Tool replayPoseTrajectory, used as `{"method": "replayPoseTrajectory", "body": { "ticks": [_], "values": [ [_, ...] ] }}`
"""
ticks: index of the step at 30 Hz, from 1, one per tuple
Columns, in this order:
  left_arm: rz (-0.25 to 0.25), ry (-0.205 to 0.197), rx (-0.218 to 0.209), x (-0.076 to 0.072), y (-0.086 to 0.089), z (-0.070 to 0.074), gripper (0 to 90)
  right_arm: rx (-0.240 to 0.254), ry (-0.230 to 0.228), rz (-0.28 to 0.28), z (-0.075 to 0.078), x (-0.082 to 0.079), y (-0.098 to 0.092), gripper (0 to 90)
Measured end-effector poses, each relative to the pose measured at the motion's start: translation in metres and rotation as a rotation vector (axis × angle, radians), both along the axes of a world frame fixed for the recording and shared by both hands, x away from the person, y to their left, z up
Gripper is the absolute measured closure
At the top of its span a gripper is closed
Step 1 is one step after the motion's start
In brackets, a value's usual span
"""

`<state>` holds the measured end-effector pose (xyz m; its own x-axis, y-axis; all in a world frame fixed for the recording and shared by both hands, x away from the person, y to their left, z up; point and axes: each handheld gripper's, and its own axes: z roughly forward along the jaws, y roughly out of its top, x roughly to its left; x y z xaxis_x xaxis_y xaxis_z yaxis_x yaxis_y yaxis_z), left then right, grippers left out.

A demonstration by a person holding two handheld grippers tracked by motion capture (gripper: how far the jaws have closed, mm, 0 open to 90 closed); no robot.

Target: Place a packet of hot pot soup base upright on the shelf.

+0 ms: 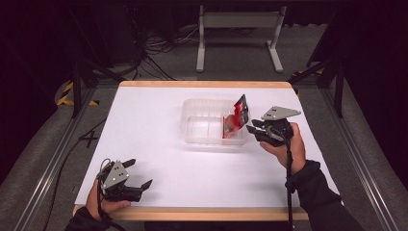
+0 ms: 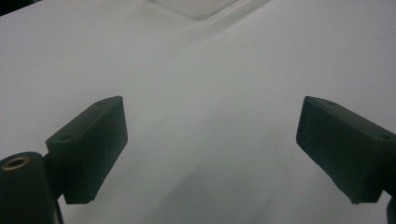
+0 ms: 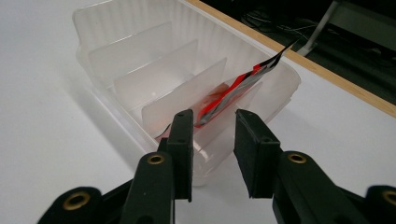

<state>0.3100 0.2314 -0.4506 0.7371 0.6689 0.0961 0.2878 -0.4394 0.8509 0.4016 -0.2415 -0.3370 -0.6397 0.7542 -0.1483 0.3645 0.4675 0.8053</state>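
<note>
My right tool (image 3: 212, 140), parted and empty, faces the red packet (image 3: 231, 93) leaning in the divided bin (image 3: 112, 28); I'd nudge it upright. Left tool (image 2: 210, 144) idles open.

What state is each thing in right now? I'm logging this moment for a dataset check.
Left tool: open, nothing between its jaws, low over the table near its front edge.
Right tool: open, jaws apart, at the bin's right end.
Clear bin: upright, lidless, split by dividers.
Red packet: standing tilted in the bin's rightmost compartment, top poking above the rim.
</note>
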Motion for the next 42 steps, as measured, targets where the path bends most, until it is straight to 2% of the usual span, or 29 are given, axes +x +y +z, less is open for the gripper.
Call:
{"method": "replayPoseTrajectory", "body": {
  "ticks": [4, 8, 14, 27, 31, 42],
  "values": [
    [0.006, -0.001, 0.002, 0.000, 0.000, 0.000, 9.5, -0.020, -0.008, 0.015, 0.000, -0.003, -0.003, 67.3],
    [0.010, 0.001, 0.028, 0.001, 0.000, -0.001, 9.7, -0.054, -0.015, 0.038, 0.001, -0.006, -0.005, 66.8],
    [0.012, 0.004, 0.023, 0.002, 0.000, -0.001, 9.8, -0.095, -0.015, 0.066, 0.001, -0.012, -0.009, 64.4],
    [0.016, 0.009, 0.022, 0.002, 0.001, -0.001, 9.7, -0.149, -0.016, 0.097, -0.001, -0.025, -0.015, 61.3],
    [0.012, 0.010, 0.023, 0.002, 0.001, -0.001, 9.7, -0.173, -0.011, 0.101, -0.006, -0.031, -0.019, 59.4],
    [0.034, 0.002, 0.016, 0.002, 0.003, -0.001, 8.8, -0.192, 0.007, 0.106, -0.018, -0.041, -0.030, 54.4]
  ]
}}
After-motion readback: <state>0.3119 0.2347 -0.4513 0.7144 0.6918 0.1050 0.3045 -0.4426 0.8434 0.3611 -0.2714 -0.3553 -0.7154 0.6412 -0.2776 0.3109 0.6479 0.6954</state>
